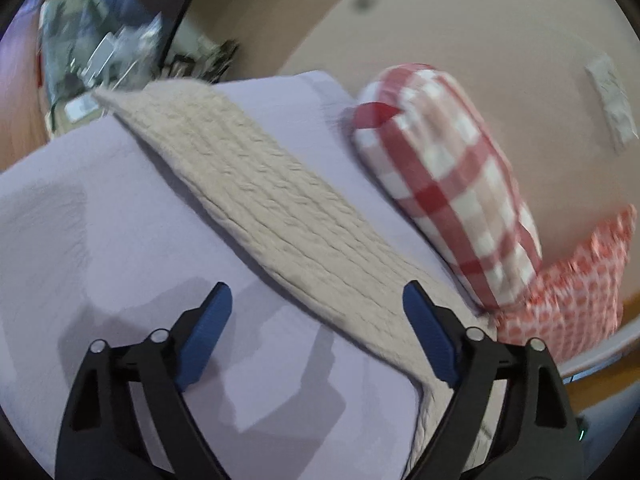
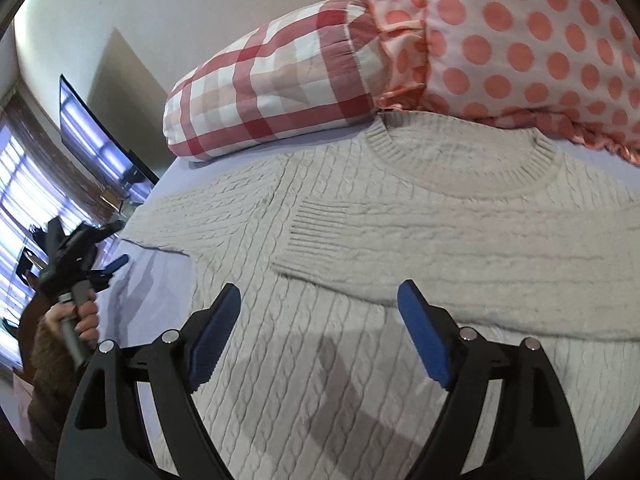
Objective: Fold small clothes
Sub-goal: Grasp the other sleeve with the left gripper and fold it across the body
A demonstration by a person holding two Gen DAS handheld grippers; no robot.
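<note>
Both grippers were spread wide and held nothing. Between them, on the lilac bedsheet (image 1: pixel 100 208), lay the cream cable-knit sweater (image 2: pixel 304 344), front up, neckline (image 2: pixel 464 160) toward the pillows. One sleeve (image 2: pixel 460 256) was already folded across the chest, its ribbed cuff (image 2: pixel 316 224) ending near the middle of the body. The other sleeve (image 1: pixel 256 200) still stretched straight out to the side, flat on the sheet, its long axis running away from the torso toward the edge of the bed.

That outstretched sleeve was what the next move seemed to turn on, and the left gripper (image 1: pixel 316 332) was plainly the nearer one: it hung just above the sheet at the sleeve's inner end, with the sleeve passing under its right-hand finger and running diagonally ahead of it and off to the left. The right gripper (image 2: pixel 320 336) hovered over the sweater's body, below the folded sleeve, well apart from the loose one.

Beyond the neckline a red-and-white checked pillow (image 2: pixel 272 88) and a pink polka-dot pillow (image 2: pixel 528 52) rested against the wall, the dotted one touching the collar edge.
</note>
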